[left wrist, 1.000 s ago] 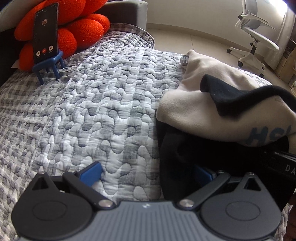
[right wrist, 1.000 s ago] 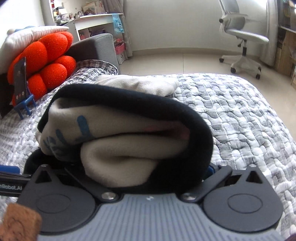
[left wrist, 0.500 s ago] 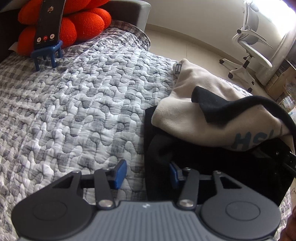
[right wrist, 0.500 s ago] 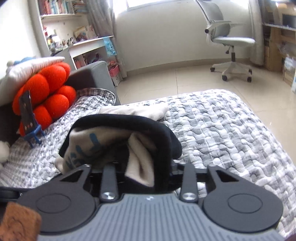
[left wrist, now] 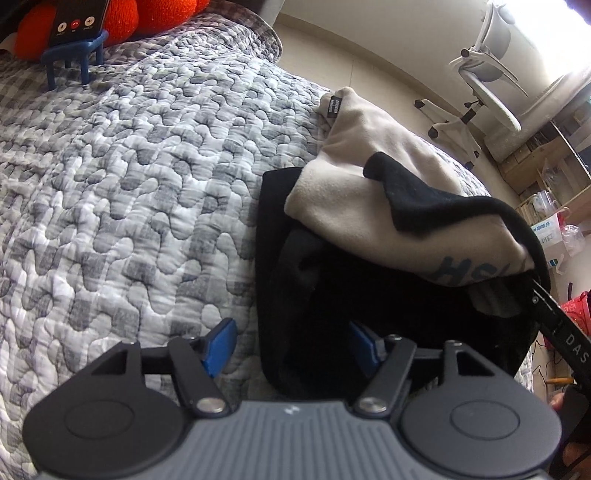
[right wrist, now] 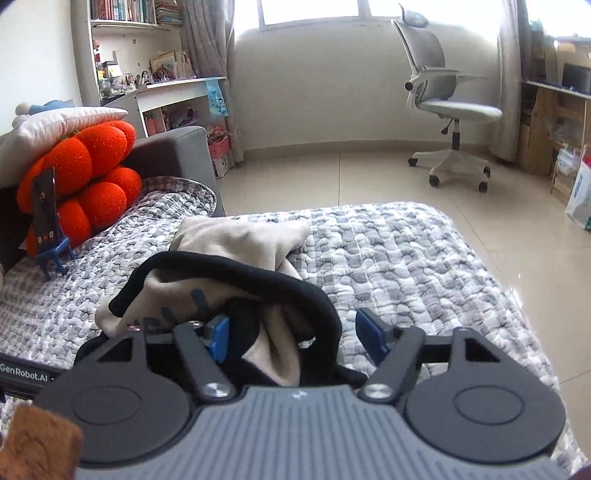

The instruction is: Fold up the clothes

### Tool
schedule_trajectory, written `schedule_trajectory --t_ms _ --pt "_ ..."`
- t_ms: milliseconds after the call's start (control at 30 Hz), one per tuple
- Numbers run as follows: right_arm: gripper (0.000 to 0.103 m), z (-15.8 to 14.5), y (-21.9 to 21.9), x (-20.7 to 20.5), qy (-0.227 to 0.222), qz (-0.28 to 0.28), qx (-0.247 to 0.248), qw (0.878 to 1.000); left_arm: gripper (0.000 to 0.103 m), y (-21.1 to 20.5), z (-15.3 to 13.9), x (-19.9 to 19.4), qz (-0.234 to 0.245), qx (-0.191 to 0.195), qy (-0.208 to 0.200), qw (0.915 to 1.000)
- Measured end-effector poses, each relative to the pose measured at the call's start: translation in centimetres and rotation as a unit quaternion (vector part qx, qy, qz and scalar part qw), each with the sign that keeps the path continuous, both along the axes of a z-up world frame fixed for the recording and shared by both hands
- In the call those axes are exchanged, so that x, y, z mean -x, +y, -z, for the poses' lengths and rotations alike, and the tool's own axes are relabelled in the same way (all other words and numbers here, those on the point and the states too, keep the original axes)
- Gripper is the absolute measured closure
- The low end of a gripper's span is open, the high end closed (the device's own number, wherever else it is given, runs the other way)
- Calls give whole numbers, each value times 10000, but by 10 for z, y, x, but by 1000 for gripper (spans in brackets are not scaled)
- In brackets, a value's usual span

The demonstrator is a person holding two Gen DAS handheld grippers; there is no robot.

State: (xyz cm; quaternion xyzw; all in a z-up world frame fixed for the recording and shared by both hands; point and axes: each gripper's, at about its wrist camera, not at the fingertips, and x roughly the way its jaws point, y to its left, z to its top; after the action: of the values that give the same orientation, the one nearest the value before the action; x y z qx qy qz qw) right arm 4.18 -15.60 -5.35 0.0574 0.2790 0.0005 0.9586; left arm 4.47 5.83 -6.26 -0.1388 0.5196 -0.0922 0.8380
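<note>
Toward the bed's far left corner, a phone (left wrist: pixel 75 20) is propped on a small blue stand (left wrist: pixel 72 55), with an orange cushion (right wrist: pixel 86 184) leaned behind it against the grey headboard (right wrist: pixel 173 155). The grey and white quilt (left wrist: pixel 129 184) is spread across the whole bed.

In the left wrist view, the left gripper (left wrist: pixel 291 347) is seen low over the quilt with its jaws spread apart. The left blue pad (left wrist: pixel 221 345) is bare above the quilt, while the right pad (left wrist: pixel 364 345) is partly hidden by black cloth. The left edge of the garment (left wrist: pixel 369 221) lies between the two fingers, but nothing is pinched.

The garment, a black and beige piece with dark lettering on the beige side, is bunched in a heap toward the near right part of the bed, its beige end reaching toward the far edge.

In the right wrist view, the right gripper (right wrist: pixel 295 341) is also held wide apart. A fold of beige and black fabric is draped in the gap and lies against the left pad (right wrist: pixel 218 339); the right pad (right wrist: pixel 371 338) is clear of it, so the cloth is loose rather than clamped.

Beyond the bed, an office chair (right wrist: pixel 447 107) stands on the tiled floor (right wrist: pixel 351 177), and a bookshelf (right wrist: pixel 136 55) is set by the window.
</note>
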Motion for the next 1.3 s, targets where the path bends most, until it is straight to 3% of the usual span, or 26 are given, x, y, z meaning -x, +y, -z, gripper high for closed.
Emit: schedule_trajectory --t_ms 100,200,233,267,333,400,500,633,800,967,1100,1167,1300 --pt "29 -3 5 -3 -211 -106 188 9995 44 -6 -1 -1 -31 -184 -76 9998" --pt "29 -3 11 -15 -328 -107 319 9989 73 -13 -1 -6 -39 -564 -157 9983" --pt "29 -2 12 -19 -329 -94 329 9989 87 -15 -1 -9 -34 -704 -174 9974" --pt "29 -1 13 -23 -309 -84 321 9990 93 -15 -1 -11 -20 -774 -205 9968" --pt "34 4 11 -31 -206 -62 231 9995 95 -13 -2 -16 -25 -823 -219 9964" --pt "54 9 7 -36 -44 -85 55 9999 95 -8 -5 -21 -97 -811 -261 9963" --pt "72 13 0 -39 170 -10 -280 9995 95 1 -13 -30 -292 -897 -508 9942" --pt "77 13 -12 -40 474 48 -983 9940 96 13 -27 -47 -586 -953 -826 9903" --pt "78 6 -8 -31 787 -304 -1391 9867 96 28 -43 -68 -953 -1020 -1220 9827" --pt "71 -7 2 -19 993 -782 -1629 9785 98 49 -54 -86 -1489 -1265 -1531 9687" --pt "37 -25 2 -23 802 -898 -1695 9781 98 66 -52 -98 -1774 -1360 -1569 9620" --pt "33 -30 1 -32 688 -896 -1684 9792 98 72 -51 -100 -1853 -1368 -1562 9605" --pt "32 -33 -2 -57 650 -782 -1494 9835 98 81 -45 -106 -1775 -1100 -1335 9688"
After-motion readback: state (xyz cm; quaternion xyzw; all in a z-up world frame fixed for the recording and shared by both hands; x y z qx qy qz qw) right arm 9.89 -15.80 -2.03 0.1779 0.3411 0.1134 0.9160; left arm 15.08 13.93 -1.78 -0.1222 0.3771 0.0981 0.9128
